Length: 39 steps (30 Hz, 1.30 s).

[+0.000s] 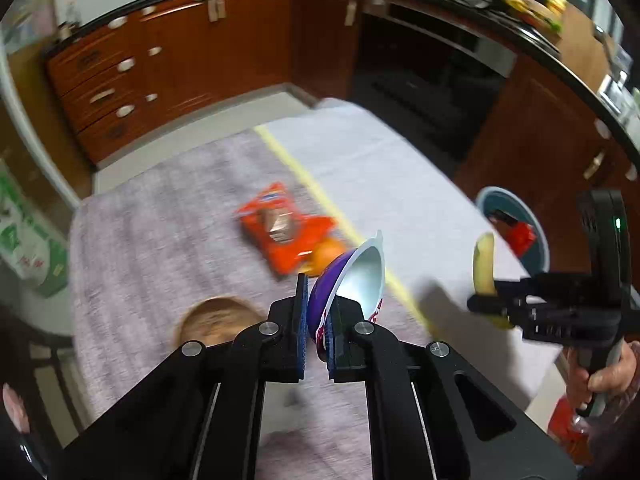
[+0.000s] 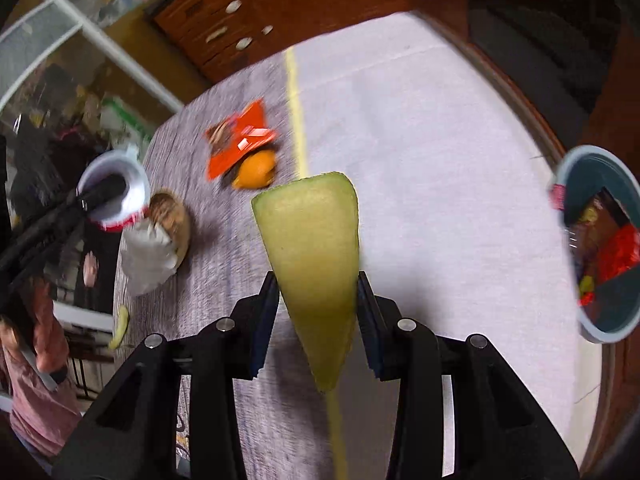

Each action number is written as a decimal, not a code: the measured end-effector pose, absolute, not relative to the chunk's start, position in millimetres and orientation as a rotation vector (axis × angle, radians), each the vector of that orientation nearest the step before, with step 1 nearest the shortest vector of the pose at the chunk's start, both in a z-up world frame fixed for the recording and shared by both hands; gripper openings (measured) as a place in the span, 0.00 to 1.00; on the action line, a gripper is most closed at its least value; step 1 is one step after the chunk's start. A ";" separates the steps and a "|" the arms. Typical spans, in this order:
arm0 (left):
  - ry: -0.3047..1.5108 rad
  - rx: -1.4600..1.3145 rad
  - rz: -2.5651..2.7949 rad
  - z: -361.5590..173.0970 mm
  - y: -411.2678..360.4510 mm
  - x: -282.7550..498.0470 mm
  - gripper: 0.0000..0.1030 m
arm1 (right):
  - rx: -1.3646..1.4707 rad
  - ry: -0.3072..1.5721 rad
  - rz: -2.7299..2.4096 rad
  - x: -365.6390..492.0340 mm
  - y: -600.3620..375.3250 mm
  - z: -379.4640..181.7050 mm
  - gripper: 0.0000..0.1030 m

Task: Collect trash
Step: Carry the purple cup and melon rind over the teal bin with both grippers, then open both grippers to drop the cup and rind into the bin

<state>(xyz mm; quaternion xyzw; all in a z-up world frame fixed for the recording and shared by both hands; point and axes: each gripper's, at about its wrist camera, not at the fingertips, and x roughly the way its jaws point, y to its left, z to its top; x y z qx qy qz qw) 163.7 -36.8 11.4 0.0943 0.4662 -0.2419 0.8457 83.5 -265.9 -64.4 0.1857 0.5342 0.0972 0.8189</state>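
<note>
Purple cup (image 1: 352, 280) pinched in left gripper (image 1: 316, 336), melon rind (image 2: 316, 272) in right gripper (image 2: 316, 320)

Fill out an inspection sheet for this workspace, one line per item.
Surface: grey cloth-covered table with a yellow stripe.
Job's things: purple-and-white plastic cup; yellow-green wedge of fruit peel; orange snack wrapper; round teal trash bin beside the table, already holding red wrappers.
Clutter: orange fruit, round brown piece, crumpled white paper, small peel scrap.
Grippers: left gripper shut on the cup; right gripper shut on the peel.
Cables: nothing seen.
Surroundings: brown wooden kitchen cabinets.
</note>
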 end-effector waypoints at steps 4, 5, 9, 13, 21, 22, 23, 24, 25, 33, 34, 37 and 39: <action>0.994 0.223 -0.583 6.0 -87.4 158.0 0.07 | 0.457 1.085 0.099 69.4 -330.8 -52.2 0.35; 0.995 0.229 -0.601 4.9 -99.8 156.7 0.07 | 0.469 1.078 0.075 66.5 -344.9 -50.8 0.35; 1.005 0.262 -0.692 -4.9 -163.1 148.4 0.07 | 0.501 1.055 -0.063 50.0 -413.2 -49.5 0.36; 1.021 0.311 -0.765 -18.9 -223.7 137.7 0.07 | 0.533 1.062 -0.182 35.8 -475.3 -63.9 0.36; 1.056 0.396 -0.840 -44.4 -308.5 126.7 0.07 | 0.615 1.117 -0.259 24.0 -542.0 -111.7 0.36; 1.062 0.399 -0.844 -45.7 -310.3 127.6 0.07 | 0.623 1.122 -0.259 23.9 -546.6 -117.2 0.37; 1.070 0.408 -0.848 -50.1 -318.4 127.4 0.07 | 0.629 1.127 -0.259 24.1 -550.4 -122.3 0.38; 1.075 0.414 -0.849 -52.4 -321.8 128.0 0.07 | 0.636 1.127 -0.256 23.1 -552.7 -124.8 0.38; 1.081 0.424 -0.850 -55.4 -328.6 127.7 0.08 | 0.651 1.122 -0.244 23.1 -555.9 -127.6 0.43; 1.106 0.490 -0.870 -76.7 -364.3 123.5 0.08 | 0.635 1.079 -0.234 21.6 -562.5 -118.5 0.69; 1.106 0.500 -0.869 -79.1 -368.7 123.1 0.08 | 0.632 1.077 -0.236 19.8 -563.6 -116.8 0.73; 1.114 0.514 -0.869 -84.4 -380.9 123.2 0.08 | 0.648 1.071 -0.249 13.5 -568.9 -112.3 0.77; 1.120 0.537 -0.873 -87.1 -387.8 123.3 0.08 | 0.655 1.071 -0.268 8.6 -573.5 -110.1 0.84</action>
